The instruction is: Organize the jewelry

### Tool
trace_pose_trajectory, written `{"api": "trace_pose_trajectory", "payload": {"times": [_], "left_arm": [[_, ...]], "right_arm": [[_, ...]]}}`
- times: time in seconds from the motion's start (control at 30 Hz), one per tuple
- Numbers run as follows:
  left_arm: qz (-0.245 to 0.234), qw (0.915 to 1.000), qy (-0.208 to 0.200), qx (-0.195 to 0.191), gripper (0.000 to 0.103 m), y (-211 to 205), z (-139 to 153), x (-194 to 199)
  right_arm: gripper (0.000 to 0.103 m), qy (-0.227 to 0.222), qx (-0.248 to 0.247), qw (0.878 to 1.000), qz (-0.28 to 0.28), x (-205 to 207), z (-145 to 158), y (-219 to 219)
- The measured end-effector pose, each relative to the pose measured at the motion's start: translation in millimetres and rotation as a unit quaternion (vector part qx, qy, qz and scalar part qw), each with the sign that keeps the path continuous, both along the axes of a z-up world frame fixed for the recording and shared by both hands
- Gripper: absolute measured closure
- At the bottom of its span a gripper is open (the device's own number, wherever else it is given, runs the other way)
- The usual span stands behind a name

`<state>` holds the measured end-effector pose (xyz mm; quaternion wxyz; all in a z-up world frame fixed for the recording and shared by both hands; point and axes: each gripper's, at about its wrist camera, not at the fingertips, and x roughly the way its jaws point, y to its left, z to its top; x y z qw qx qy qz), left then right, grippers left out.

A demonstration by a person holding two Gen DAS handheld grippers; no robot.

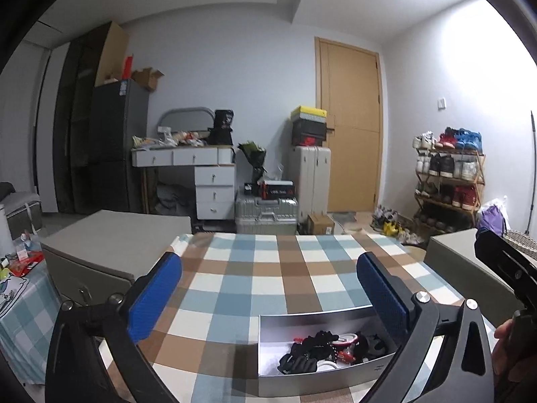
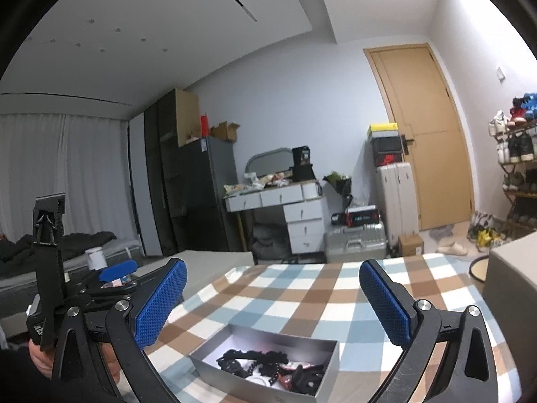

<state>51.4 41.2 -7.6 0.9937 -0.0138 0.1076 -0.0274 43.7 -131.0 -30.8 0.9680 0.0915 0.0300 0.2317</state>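
Note:
A grey open box (image 1: 322, 319) sits on the checked tablecloth (image 1: 268, 268) near its front edge. It holds a tangle of jewelry (image 1: 322, 349): black beads, red pieces and white rings. My left gripper (image 1: 268, 282) is open and empty, held above the table behind the box. In the right wrist view the box (image 2: 235, 336) and its jewelry (image 2: 268, 366) lie low between the fingers. My right gripper (image 2: 272, 288) is open and empty above it. The left gripper (image 2: 117, 273) shows at the left there, in a hand.
A grey cabinet (image 1: 110, 241) stands left of the table and another grey unit (image 1: 470, 268) right of it. Beyond are a white desk (image 1: 201, 174), suitcases (image 1: 268, 215), a wooden door (image 1: 352, 127) and a shoe rack (image 1: 449, 181).

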Motion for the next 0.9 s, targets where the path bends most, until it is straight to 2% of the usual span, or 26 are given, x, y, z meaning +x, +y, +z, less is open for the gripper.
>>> {"api": "trace_pose_trajectory", "payload": {"times": [0.2, 0.27, 0.47, 0.8, 0.9], "left_arm": [[0.022, 0.9995, -0.018, 0.012, 0.001, 4, -9, -4], [0.028, 0.9994, -0.012, 0.013, 0.001, 6, -17, -3], [0.052, 0.9984, -0.019, 0.013, 0.001, 12, -32, 0], [0.039, 0.9991, -0.003, 0.015, 0.001, 9, -47, 9], [0.028, 0.9995, 0.003, 0.015, 0.001, 8, -48, 15]], "right_arm": [[0.0, -0.018, 0.026, 1.0, 0.004, -9, -6, -9], [0.0, -0.02, 0.022, 1.0, -0.002, -9, -11, -9], [0.0, -0.007, -0.021, 1.0, -0.021, -5, -29, -1], [0.0, 0.023, -0.06, 0.997, -0.047, 10, -53, 5], [0.0, 0.031, -0.087, 0.995, -0.047, 12, -61, 12]]}}
